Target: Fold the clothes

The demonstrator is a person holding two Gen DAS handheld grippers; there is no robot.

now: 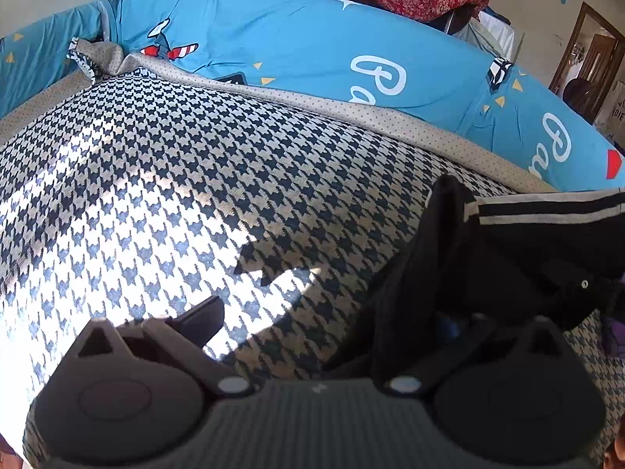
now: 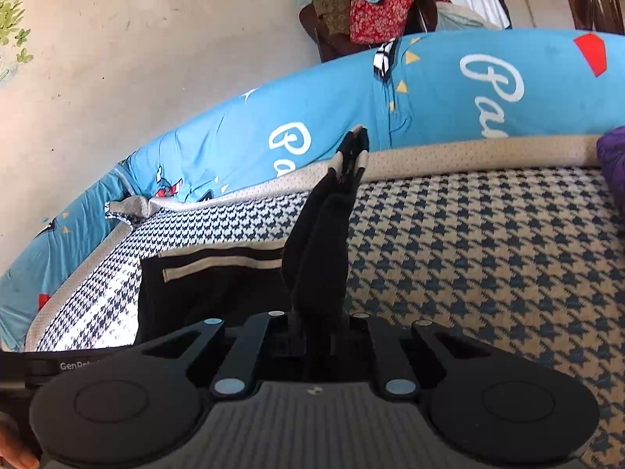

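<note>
A black garment with white stripes (image 1: pixel 508 250) lies on the houndstooth bedspread (image 1: pixel 175 179) at the right of the left wrist view. My left gripper (image 1: pixel 336 316) stands open; its left finger (image 1: pixel 203 322) shows in sunlight, and the black cloth drapes over its right finger. In the right wrist view my right gripper (image 2: pixel 318 324) is shut on a fold of the black garment (image 2: pixel 320 234). That fold stands up from the jaws in a narrow ridge, and its striped cuff (image 2: pixel 351 152) points toward the far edge. The rest of the garment (image 2: pixel 211 285) lies flat to the left.
A long blue cushion with white lettering (image 1: pixel 312 47) runs along the bed's far edge against the wall. Behind it a chair holds a pile of clothes (image 2: pixel 383 8). Purple cloth (image 2: pixel 613 164) lies at the right. A doorway (image 1: pixel 586 58) is at the far right.
</note>
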